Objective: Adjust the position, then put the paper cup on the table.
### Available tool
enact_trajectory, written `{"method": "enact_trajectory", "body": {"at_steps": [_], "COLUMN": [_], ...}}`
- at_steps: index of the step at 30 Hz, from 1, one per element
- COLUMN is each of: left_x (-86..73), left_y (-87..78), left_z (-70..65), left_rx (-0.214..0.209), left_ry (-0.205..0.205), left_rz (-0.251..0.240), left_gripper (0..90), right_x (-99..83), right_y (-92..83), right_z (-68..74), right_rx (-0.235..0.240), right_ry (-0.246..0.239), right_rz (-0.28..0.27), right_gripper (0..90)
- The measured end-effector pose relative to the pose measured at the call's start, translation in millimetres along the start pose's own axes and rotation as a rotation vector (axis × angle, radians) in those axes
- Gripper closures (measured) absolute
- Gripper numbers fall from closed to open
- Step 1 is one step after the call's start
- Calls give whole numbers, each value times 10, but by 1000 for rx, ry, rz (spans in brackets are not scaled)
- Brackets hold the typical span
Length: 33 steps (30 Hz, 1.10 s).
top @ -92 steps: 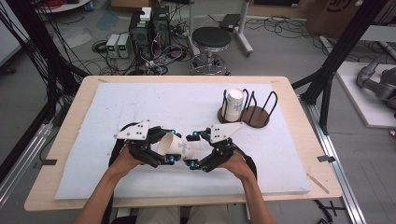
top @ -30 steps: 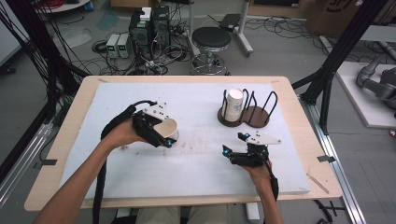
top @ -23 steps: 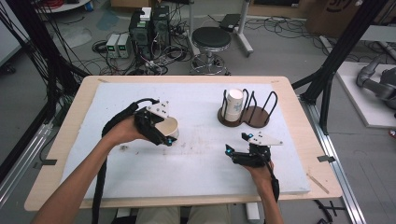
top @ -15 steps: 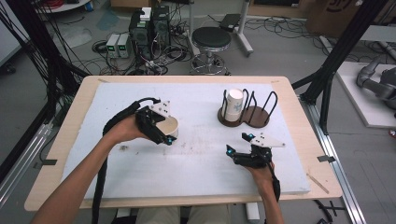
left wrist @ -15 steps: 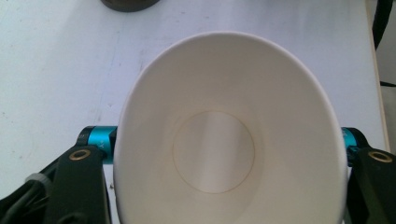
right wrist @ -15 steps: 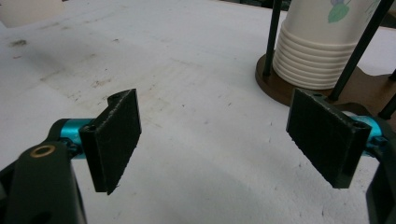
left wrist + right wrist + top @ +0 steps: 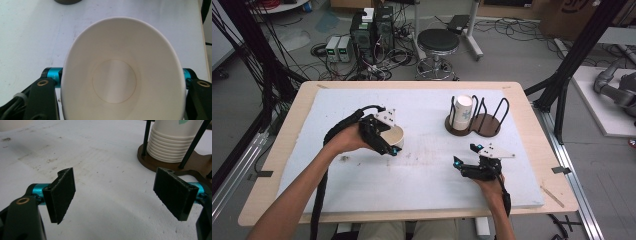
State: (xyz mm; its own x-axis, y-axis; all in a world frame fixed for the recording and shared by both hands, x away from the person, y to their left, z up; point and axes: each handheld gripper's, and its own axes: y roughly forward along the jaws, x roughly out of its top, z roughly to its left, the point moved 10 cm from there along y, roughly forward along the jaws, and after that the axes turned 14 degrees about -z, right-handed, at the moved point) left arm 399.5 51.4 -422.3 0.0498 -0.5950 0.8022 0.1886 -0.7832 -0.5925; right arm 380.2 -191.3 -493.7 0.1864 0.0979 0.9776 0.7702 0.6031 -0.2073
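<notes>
White desk [image 7: 362,185]; left claw [image 7: 384,137] squeezing cup [image 7: 393,136], right claw [image 7: 467,159] spread, empty. Could crush cup through overtight pinch.

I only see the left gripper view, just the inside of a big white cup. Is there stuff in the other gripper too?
Observer: No. The right gripper is open, with bare table between its pads.
Operator: Are there more cups?
Observer: Yes, a cup stack stands upside down in the wire rack.
Operator: Is my cup in the air?
Observer: The left gripper holds the paper cup low over the table, mouth up.
</notes>
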Motion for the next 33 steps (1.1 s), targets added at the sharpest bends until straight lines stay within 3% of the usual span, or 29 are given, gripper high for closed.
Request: {"method": "enact_trajectory", "body": {"at_steps": [24, 33], "left_x": [1, -26], "left_y": [-4, 130], "left_z": [28, 54], "left_rx": [6, -4], "left_ry": [5, -6], "left_rz": [-3, 11], "left_gripper": [313, 313], "right_x": [-3, -2], "right_y": [6, -2], "right_z": [-2, 7], "right_rx": [6, 3], "right_ry": [-7, -9], "right_rz": [1, -2], "right_gripper": [182, 182]}}
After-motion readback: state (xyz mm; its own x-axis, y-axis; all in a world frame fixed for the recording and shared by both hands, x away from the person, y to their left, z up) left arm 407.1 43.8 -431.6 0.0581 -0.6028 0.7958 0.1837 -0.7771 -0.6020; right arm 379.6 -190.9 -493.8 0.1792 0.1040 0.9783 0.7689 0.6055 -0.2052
